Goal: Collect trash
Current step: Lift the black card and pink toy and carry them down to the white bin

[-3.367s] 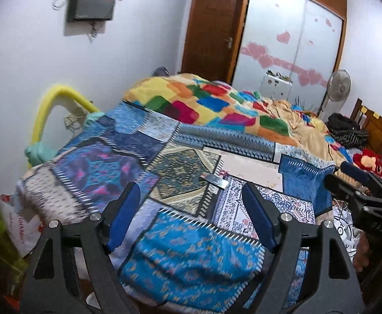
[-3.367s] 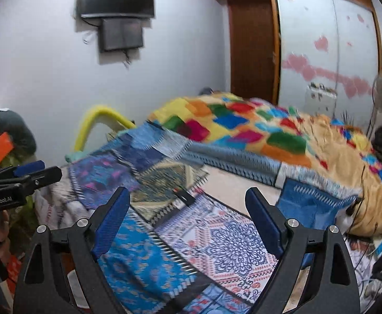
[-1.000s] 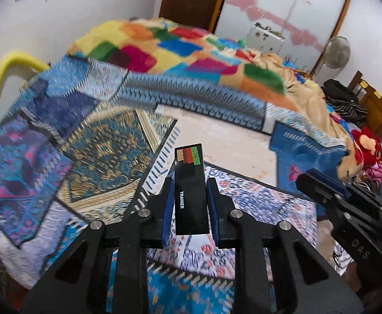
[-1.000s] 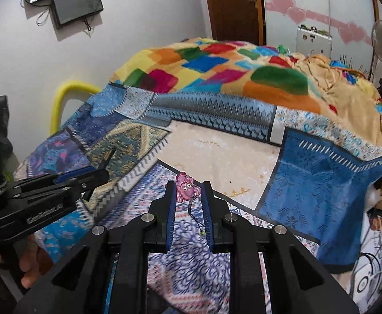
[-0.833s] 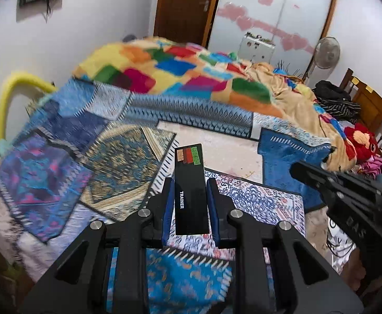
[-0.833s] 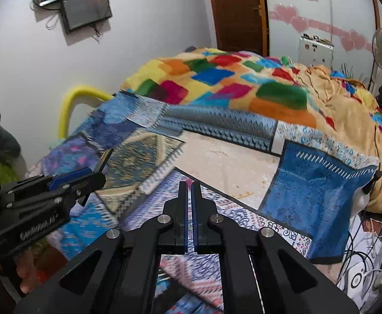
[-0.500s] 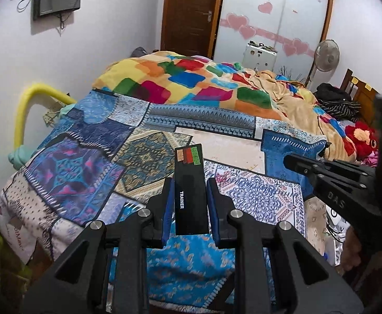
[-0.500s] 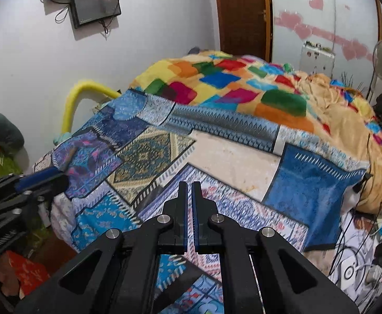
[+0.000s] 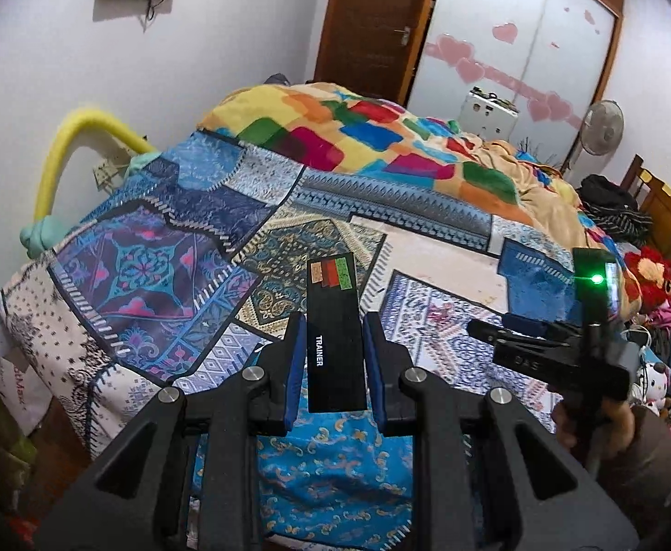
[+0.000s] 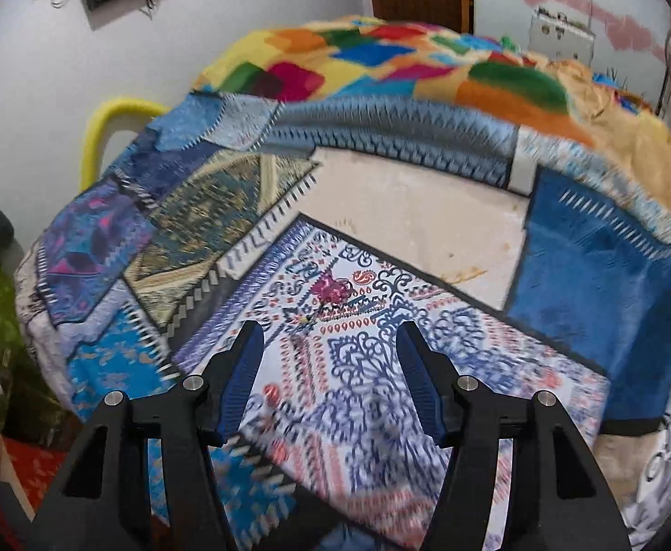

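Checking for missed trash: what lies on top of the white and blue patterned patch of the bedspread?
A small pink item with a thin dark cord lies on that patch, ahead of the open right tool. Blur hides what it is.

Two grippers are in sight: the left gripper (image 9: 334, 351) and the right gripper (image 10: 328, 358). One black packet (image 9: 335, 344) with three colour patches at its top end. One small pink toy (image 10: 333, 289) on the bed (image 9: 160, 266). One bed, with one bright patchwork blanket (image 9: 358, 137) at its far end. One yellow foam tube (image 9: 69, 147), one fan (image 9: 604, 128), one door (image 9: 372, 23), one red plush (image 9: 654, 275).
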Available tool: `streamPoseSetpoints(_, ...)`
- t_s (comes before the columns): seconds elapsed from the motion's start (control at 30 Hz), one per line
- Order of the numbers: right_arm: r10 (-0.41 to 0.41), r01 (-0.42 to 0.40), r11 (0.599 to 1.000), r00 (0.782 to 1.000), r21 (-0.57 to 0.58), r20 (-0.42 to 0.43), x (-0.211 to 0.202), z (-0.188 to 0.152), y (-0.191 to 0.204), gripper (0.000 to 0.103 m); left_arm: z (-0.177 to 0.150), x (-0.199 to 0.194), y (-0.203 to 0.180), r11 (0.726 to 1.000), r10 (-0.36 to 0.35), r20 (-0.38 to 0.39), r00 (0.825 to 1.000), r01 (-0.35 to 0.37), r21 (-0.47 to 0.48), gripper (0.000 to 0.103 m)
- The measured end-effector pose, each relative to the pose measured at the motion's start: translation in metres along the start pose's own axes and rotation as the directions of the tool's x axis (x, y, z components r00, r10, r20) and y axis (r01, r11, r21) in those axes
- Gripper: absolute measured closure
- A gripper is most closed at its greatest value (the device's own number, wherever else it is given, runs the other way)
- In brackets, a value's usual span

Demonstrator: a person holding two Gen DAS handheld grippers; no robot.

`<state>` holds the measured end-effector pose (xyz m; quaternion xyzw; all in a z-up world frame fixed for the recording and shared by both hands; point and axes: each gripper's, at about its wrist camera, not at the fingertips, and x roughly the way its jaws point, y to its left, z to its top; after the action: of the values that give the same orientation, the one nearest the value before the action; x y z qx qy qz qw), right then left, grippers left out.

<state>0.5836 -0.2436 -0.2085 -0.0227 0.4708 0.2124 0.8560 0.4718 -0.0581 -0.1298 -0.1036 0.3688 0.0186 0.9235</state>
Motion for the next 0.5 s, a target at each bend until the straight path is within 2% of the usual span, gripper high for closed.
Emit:
streamPoseSetpoints(0.13, -0.043, 0.043, 0.998, 0.999, -0.042, 0.004, 0.032, 0.006, 0.007, 0.048, -0.005, 0.024, 0.009, 1.000, 0.004, -0.018, 1.000, -0.004, -0.007, 0.079)
streamPoseSetpoints(0.27, -0.083, 0.083, 0.991, 0.997, -0.109, 0.002, 0.053, 0.008, 0.017, 0.057, -0.009, 0.041, 0.015, 1.000, -0.008, -0.033, 0.999, 0.007, -0.016, 0.079)
streamPoseSetpoints(0.33, -0.125, 0.129, 0.980, 0.992, -0.153, 0.032, 0.057, 0.007, 0.023, 0.059, -0.010, 0.046, 0.017, 1.000, -0.009, -0.036, 0.999, 0.008, -0.019, 0.079)
streamPoseSetpoints(0.43, -0.092, 0.097, 0.980, 0.995, -0.174, 0.033, 0.056, 0.007, 0.029, 0.078, -0.012, 0.048, 0.020, 0.999, -0.018, -0.039, 0.999, 0.017, -0.029, 0.079)
streamPoseSetpoints(0.5, -0.101, 0.105, 0.980, 0.994, -0.170, 0.031, 0.056, 0.007, 0.028, 0.077, -0.013, 0.048, 0.022, 0.999, -0.020, -0.038, 0.999, 0.019, -0.037, 0.079)
